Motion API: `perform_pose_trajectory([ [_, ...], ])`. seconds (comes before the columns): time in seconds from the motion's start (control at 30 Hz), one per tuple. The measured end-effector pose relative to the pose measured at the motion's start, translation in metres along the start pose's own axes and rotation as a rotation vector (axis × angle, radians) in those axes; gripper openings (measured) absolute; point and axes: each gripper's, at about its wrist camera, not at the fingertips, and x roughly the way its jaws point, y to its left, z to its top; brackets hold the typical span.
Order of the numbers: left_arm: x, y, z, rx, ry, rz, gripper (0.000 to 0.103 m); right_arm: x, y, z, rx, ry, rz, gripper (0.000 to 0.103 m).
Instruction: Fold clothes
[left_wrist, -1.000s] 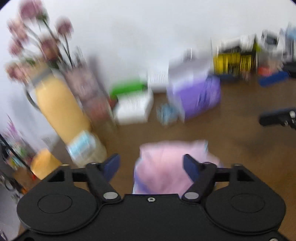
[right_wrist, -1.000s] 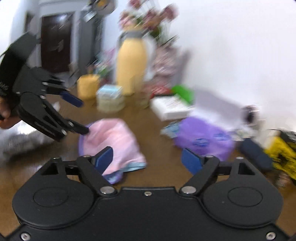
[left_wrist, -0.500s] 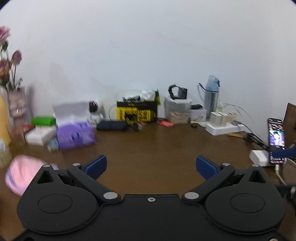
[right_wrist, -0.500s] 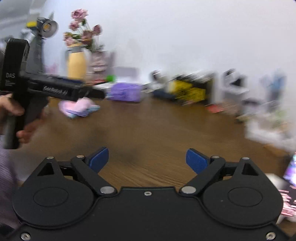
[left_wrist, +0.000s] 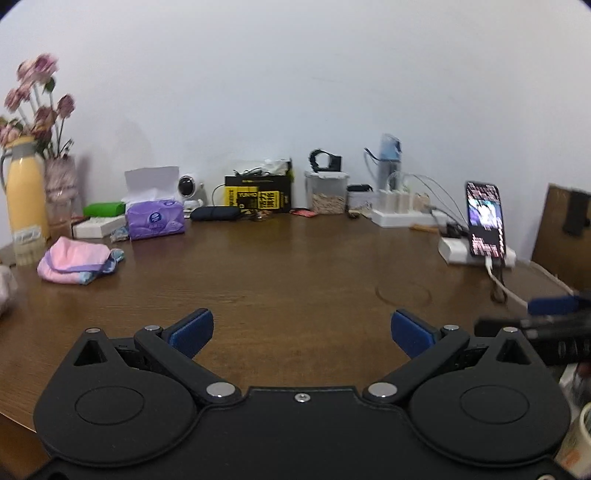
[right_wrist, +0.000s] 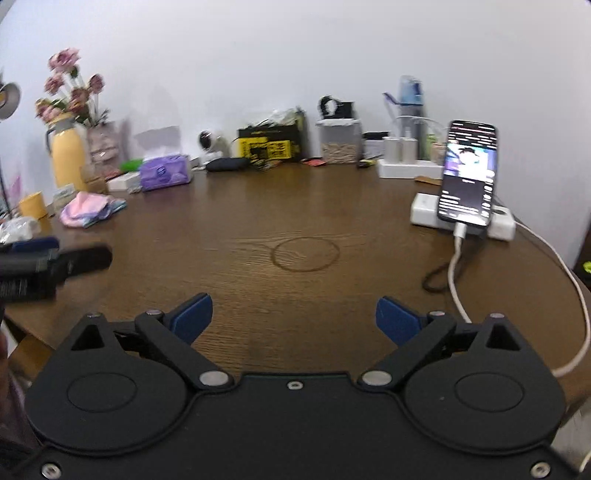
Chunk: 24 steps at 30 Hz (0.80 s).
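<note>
A folded pink garment (left_wrist: 74, 264) with a blue-trimmed edge lies far left on the brown wooden table (left_wrist: 295, 266), apart from both grippers; the right wrist view also shows the garment (right_wrist: 90, 210). My left gripper (left_wrist: 301, 330) hangs open over bare wood at the table's near side, with nothing between its blue pads. My right gripper (right_wrist: 293, 315) is over the table's middle front; its jaws are opening and hold nothing. A blurred blue pad (left_wrist: 550, 305) of the right gripper shows at the right edge, and a left one (right_wrist: 35, 243) at the left edge.
Along the back wall stand a yellow flask (left_wrist: 26, 195), a flower vase, a purple tissue pack (left_wrist: 155, 221), a yellow-black box (left_wrist: 258, 195) and a power strip. At the right a lit phone (right_wrist: 467, 173) leans on a white block, its white cable (right_wrist: 458, 273) trailing forward.
Both views have swung right, away from the pink garment that was just ahead of the fingers. It now lies far off at the left. Both pairs of jaws stand wider.
</note>
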Motion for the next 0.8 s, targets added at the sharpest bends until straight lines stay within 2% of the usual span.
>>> perform_pose_trajectory([
  [0.17,-0.008,-0.003,-0.003,-0.008,-0.053,-0.01,0.103,-0.001,0.018,-0.004,-0.077,-0.021,0.06,0.098],
  [0.27,-0.006,-0.003,-0.004,-0.031,-0.033,-0.022,0.103,-0.003,0.023,-0.002,-0.111,-0.037,0.062,0.098],
  [0.4,-0.003,-0.002,-0.006,-0.059,0.052,-0.052,0.103,-0.004,0.023,0.0,-0.099,-0.031,0.053,0.098],
  [0.6,-0.009,-0.01,-0.01,0.001,0.035,-0.095,0.103,-0.008,0.027,0.0,-0.094,-0.05,0.049,0.098],
  [0.8,-0.009,-0.001,-0.011,-0.064,0.047,-0.074,0.103,-0.007,0.03,0.0,-0.094,-0.037,0.072,0.098],
])
